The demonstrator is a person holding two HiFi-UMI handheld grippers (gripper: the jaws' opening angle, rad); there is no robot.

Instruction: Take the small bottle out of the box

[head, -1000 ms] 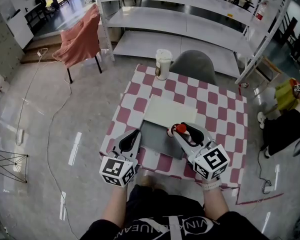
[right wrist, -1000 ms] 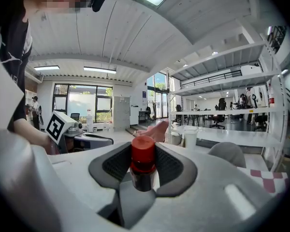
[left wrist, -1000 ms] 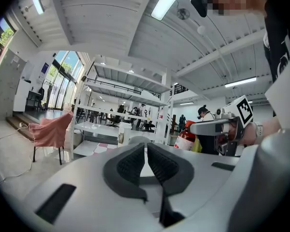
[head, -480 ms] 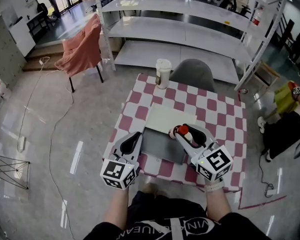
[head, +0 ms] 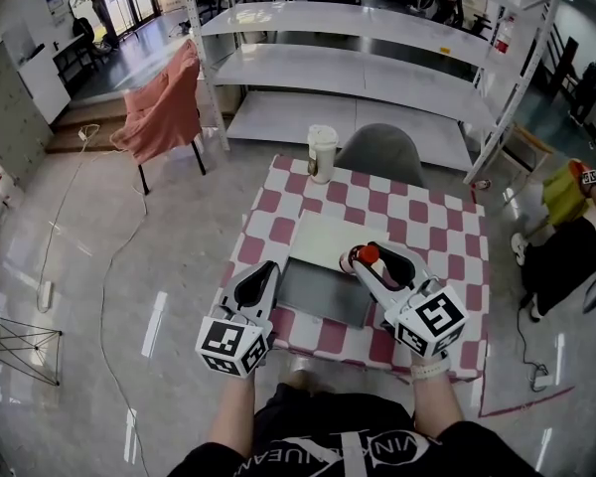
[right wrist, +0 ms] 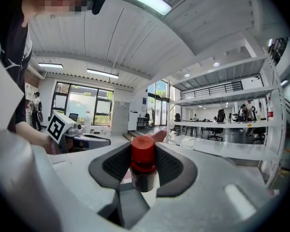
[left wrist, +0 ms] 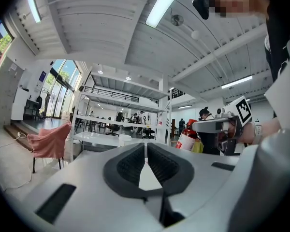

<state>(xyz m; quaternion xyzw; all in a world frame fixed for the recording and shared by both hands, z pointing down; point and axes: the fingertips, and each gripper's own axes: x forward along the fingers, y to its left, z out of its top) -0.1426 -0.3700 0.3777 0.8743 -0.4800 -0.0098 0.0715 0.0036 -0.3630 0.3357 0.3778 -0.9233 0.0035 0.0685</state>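
My right gripper [head: 368, 258] is shut on the small bottle [head: 363, 255], a dark bottle with a red cap [right wrist: 143, 153], and holds it above the right edge of the open box [head: 323, 291]. The box is a shallow grey tray with its pale lid [head: 336, 238] lying just behind it on the checkered table [head: 447, 237]. My left gripper [head: 267, 266] rests at the box's left side, shut and holding nothing [left wrist: 146, 154]. In the left gripper view the bottle [left wrist: 187, 139] shows in the right gripper's jaws.
A lidded paper cup [head: 322, 151] stands at the table's far edge, with a grey chair [head: 382, 153] behind it. White metal shelving [head: 377, 68] runs across the back. A chair draped in orange cloth [head: 164, 102] stands at far left.
The right gripper has carried the bottle a little to the right, off the box. The left gripper has stayed by the box's left side.
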